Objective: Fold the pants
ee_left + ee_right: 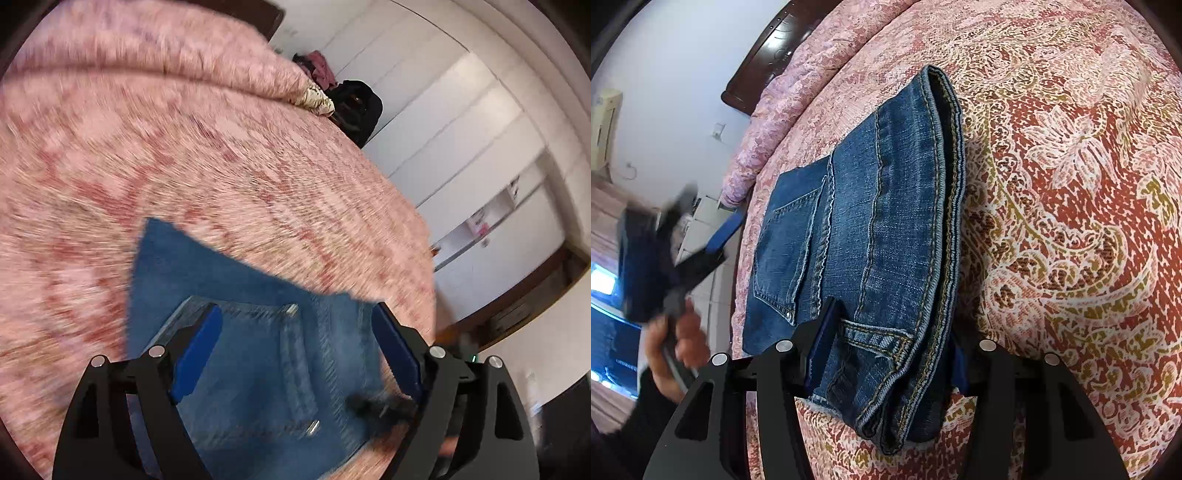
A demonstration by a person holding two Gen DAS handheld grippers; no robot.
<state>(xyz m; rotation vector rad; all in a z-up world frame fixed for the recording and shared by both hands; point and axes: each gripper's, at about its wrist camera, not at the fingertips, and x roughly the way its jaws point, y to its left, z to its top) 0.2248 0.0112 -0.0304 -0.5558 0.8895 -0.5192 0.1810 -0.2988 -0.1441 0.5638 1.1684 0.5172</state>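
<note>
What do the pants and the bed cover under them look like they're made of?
The pants look like blue denim: faded wash, tan double stitching, a riveted back pocket. The bed cover looks like woven or quilted cloth, matte, with a red, pink and olive paisley pattern; its exact fibre can't be told.
</note>
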